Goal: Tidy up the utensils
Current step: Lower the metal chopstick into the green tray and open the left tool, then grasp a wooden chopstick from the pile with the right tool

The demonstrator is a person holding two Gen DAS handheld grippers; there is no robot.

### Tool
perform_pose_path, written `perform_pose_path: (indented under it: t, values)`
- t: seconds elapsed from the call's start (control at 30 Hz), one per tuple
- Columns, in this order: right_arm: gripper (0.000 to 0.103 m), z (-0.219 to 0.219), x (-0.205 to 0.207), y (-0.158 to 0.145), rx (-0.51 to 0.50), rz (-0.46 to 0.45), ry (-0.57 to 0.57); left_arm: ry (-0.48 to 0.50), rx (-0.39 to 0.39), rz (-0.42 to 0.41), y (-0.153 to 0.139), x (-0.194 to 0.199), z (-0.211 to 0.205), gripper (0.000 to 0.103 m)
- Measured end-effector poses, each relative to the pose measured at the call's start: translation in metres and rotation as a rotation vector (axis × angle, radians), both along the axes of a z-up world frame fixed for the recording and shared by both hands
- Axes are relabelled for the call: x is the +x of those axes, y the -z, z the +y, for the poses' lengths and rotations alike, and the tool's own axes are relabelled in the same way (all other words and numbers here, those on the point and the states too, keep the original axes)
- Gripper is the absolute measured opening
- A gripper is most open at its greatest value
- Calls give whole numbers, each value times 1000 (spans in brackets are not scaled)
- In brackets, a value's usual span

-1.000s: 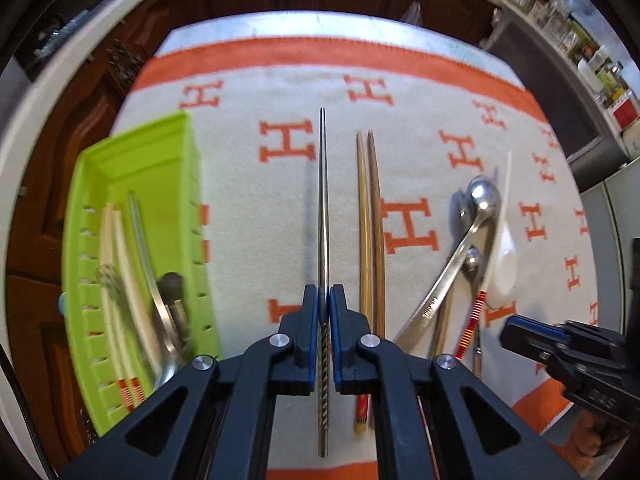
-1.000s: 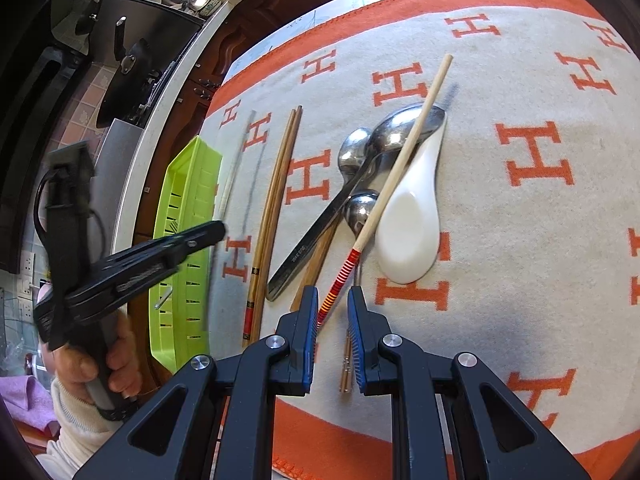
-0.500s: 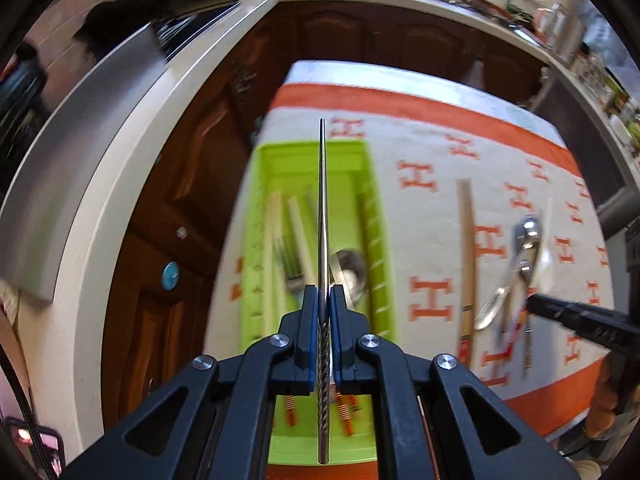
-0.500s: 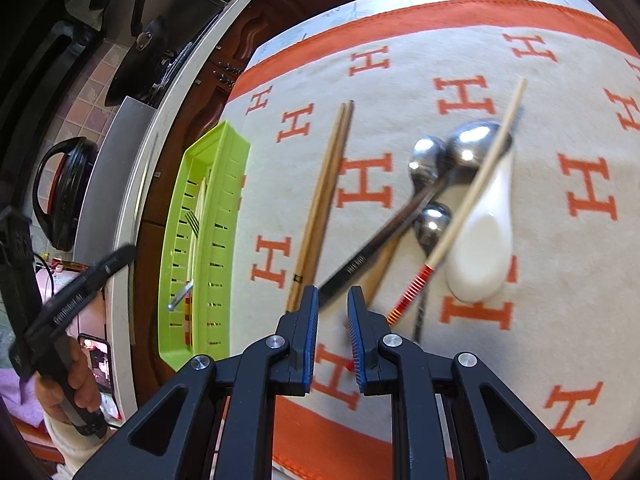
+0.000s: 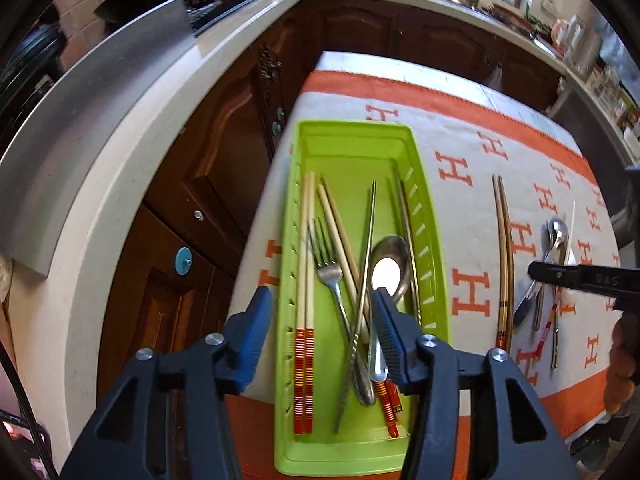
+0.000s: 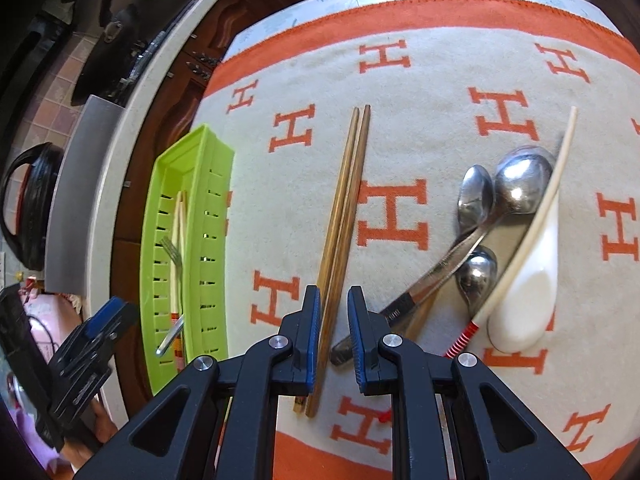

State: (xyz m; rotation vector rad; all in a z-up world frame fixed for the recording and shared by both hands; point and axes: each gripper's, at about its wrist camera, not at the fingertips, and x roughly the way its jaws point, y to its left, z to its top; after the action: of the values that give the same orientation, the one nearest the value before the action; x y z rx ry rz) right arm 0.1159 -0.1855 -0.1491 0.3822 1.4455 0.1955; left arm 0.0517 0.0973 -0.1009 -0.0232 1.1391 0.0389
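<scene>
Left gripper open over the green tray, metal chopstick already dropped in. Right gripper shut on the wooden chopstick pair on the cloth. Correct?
One error: the right gripper is not shut. In the right wrist view its jaws stand apart on either side of the wooden chopstick pair, which lies flat on the cloth. The rest holds: the left gripper is open over the green tray, with the metal chopstick lying inside.

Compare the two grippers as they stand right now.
The left gripper is wide open above the green tray, holding nothing; the right gripper is narrower, straddling the brown chopsticks on the cloth. Both have blue pads and grip nothing.
</scene>
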Motion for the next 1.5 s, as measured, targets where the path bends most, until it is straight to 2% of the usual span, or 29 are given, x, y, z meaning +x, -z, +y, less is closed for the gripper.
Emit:
perform_pose_path:
  t: [0.1, 0.47, 0.73, 0.87, 1.07, 1.2, 1.3, 1.4, 1.5]
  values:
    - [15, 5, 6, 8, -25, 22, 7, -23, -34, -20, -5, -3, 10, 56]
    - [15, 23, 18, 27, -111, 63, 3, -55, -74, -43, -3, -10, 29, 56]
    - [11, 39, 19, 25, -221, 46, -20, -80, -93, -39, 3, -11, 41, 56]
    - [11, 44, 17, 27, -243, 49, -32, -86, -98, -39, 5, -10, 44, 56]
    - [11, 63, 18, 27, -331, 37, -65, -82, -106, -28, 7, -10, 44, 57]
    - [7, 56, 19, 27, -294, 40, -23, -79, -108, -27, 6, -11, 42, 64]
    - [6, 47, 16, 24, -258, 45, 11, -73, -101, -31, 5, -12, 40, 64]
    - [6, 40, 9, 15, -217, 37, 36, -73, -96, -32, 4, -13, 40, 65]
    - [6, 36, 2, 2, -167, 25, 53, -76, -98, -29, 3, -13, 40, 71]
